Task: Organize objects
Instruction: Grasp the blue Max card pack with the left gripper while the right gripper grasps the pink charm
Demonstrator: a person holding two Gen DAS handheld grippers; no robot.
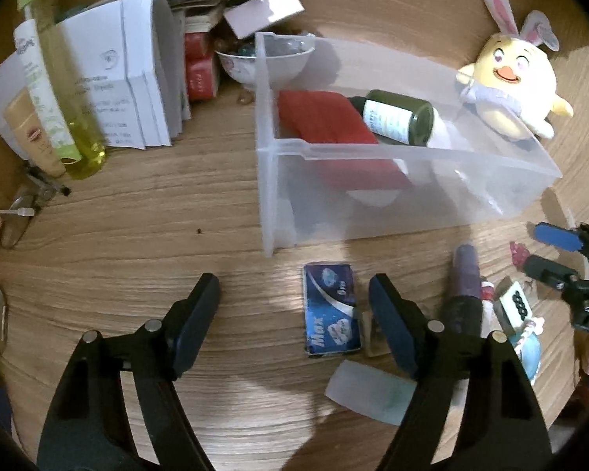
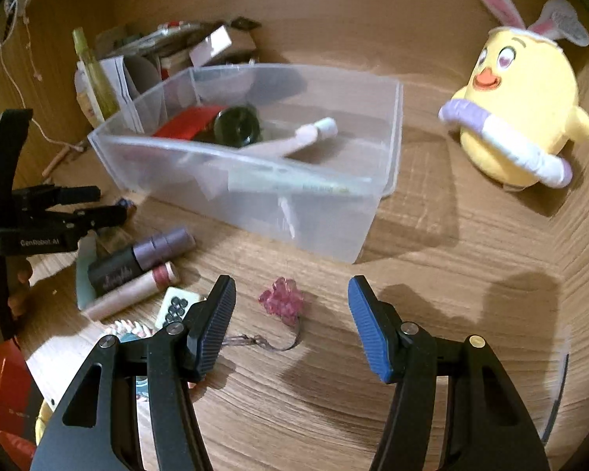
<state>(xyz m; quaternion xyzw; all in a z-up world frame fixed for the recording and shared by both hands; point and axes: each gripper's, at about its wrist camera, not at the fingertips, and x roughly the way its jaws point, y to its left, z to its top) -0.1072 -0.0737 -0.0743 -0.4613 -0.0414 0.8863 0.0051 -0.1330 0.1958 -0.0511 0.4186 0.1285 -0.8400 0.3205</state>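
Pink charm (image 2: 282,300) lies between the parted right tongs (image 2: 290,324).

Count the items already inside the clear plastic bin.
3 clearly in the clear plastic bin: a red cloth at its left end, a dark green bottle beside it, a white tube leaning across. More may be hidden underneath.

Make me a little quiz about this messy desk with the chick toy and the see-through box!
1. True or false: the dark green bottle lies on its side inside the clear plastic bin.
2. Which lies between the right claw fingers: A) pink bead charm, B) mahjong tile, C) blue Max packet?
3. What animal's ears does the yellow chick plush wear?

Key: 1 true; 2 A; 3 rabbit.
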